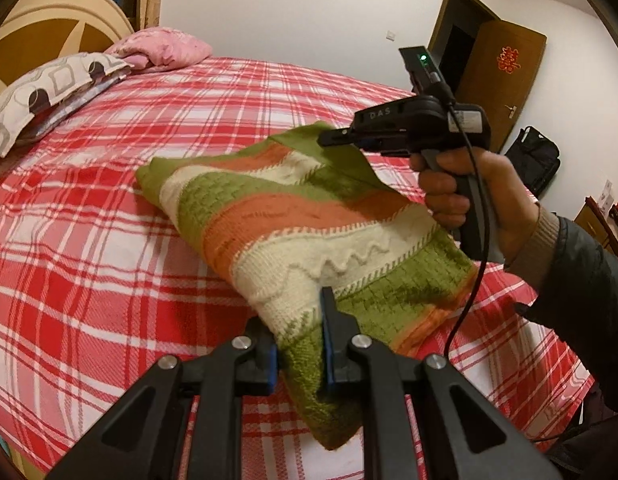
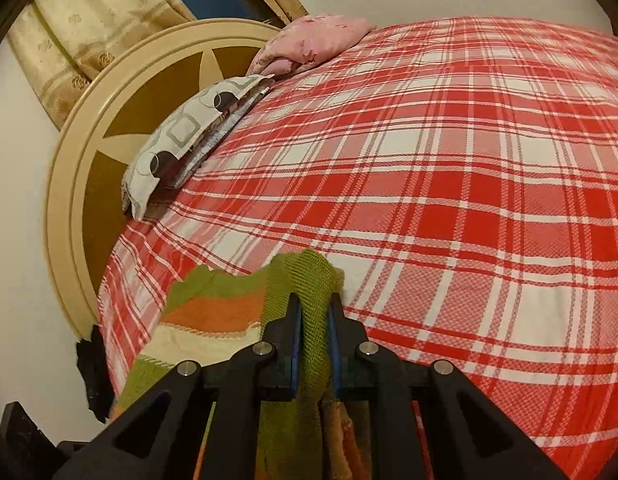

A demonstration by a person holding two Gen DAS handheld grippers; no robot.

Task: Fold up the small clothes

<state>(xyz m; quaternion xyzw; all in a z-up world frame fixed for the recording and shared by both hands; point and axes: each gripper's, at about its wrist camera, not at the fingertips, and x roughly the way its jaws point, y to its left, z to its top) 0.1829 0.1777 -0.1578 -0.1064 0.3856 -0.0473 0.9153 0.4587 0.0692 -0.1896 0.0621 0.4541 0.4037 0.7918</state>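
Knitwear fills the near ground of both wrist views: one striped sweater (image 1: 309,240), green, orange and cream, is the only garment in sight. The left gripper (image 1: 299,344) is clenched on its near green edge, the knit pinched between the two blue-lined fingers. From there the sweater runs away and to the left across the plaid bedspread (image 1: 89,260), its long axis slanting from the near corner toward the far left one, stripes crossing it at an angle. Most of it rests on the bed; the far right corner is lifted clear. That corner is clamped in the right gripper (image 2: 314,312), jaws pressed tight on a fold of green knit, held by one hand (image 1: 465,200) in a dark sleeve. Farther back lie two pillows, one patterned pillow (image 2: 181,132) and one pink pillow (image 2: 309,40), against a round headboard (image 2: 89,128). Beyond stand curtains (image 2: 89,20) and one brown door (image 1: 505,72).
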